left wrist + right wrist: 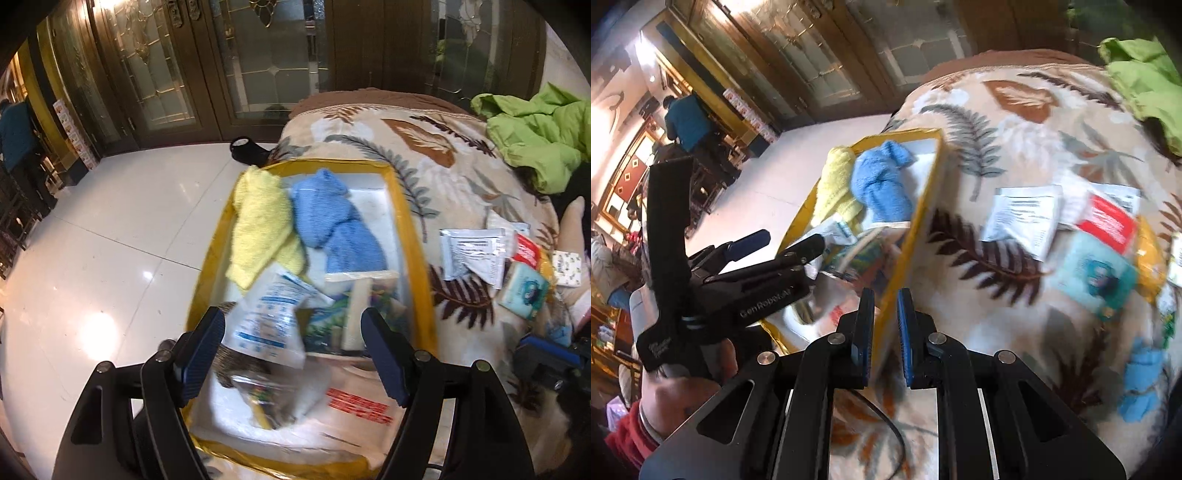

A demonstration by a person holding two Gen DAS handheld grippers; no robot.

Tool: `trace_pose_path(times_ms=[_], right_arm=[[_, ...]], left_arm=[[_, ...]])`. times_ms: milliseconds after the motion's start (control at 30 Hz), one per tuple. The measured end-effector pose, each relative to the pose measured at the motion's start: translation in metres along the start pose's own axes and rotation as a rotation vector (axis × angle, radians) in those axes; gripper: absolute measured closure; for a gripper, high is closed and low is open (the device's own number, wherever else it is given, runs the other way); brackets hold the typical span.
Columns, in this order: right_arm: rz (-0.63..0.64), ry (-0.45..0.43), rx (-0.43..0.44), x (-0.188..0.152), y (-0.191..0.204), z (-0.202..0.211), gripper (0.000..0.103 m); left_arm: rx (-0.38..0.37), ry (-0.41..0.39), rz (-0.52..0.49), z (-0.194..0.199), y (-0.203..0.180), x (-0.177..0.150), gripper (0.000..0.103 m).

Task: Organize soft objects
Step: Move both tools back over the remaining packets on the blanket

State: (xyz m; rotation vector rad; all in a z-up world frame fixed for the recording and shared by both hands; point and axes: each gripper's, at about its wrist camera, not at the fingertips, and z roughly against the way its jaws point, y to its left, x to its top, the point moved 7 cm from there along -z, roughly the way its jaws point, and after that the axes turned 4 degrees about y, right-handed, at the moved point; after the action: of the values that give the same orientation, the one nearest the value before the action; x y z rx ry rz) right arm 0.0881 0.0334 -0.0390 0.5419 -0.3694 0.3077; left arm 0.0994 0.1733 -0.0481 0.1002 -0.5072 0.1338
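A yellow-rimmed storage box [419, 254] lies open on a leaf-patterned blanket [424, 147]. Inside are a yellow towel [258, 221], a blue towel [332, 221], white packets [269, 317] and a picture book [325, 325]. My left gripper [293, 354] is open and empty, hovering over the box's near end. My right gripper [886, 332] is nearly shut with a narrow gap, above the box's yellow rim [901, 266]; nothing is held. The left gripper [779, 240] also shows in the right wrist view. Loose packets [1023, 218], a red pack [1108, 221] and a blue cloth [1145, 380] lie on the blanket.
A green jacket [535, 136] lies at the back right of the blanket. A teal tissue pack [522, 291] and a small floral pack [569, 267] sit at the right. White tiled floor [110, 240] is on the left, with glass doors [240, 62] behind. A person [687, 122] stands far back.
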Motion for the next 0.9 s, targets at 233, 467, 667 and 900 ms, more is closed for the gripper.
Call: trace_pose_path(times_ms=[233, 467, 667, 900], right_arm=[[-0.095, -0.074, -0.096, -0.030, -0.066, 0.051, 0.091], [-0.270, -0.110, -0.135, -0.062, -0.135, 0.083, 0.064], [-0.274, -0.120, -0.156, -0.063, -0.149, 0.090, 0.064], [-0.260, -0.070, -0.146, -0.048, -0.146, 0.065, 0.063]], left_arm=[[-0.091, 0.010, -0.028, 0.011, -0.043, -0.008, 0.026], [-0.142, 0.033, -0.104, 0.010, -0.092, -0.015, 0.026], [-0.192, 0.061, -0.154, 0.000, -0.120, -0.017, 0.026], [-0.236, 0.067, -0.140, -0.019, -0.133, 0.004, 0.026]])
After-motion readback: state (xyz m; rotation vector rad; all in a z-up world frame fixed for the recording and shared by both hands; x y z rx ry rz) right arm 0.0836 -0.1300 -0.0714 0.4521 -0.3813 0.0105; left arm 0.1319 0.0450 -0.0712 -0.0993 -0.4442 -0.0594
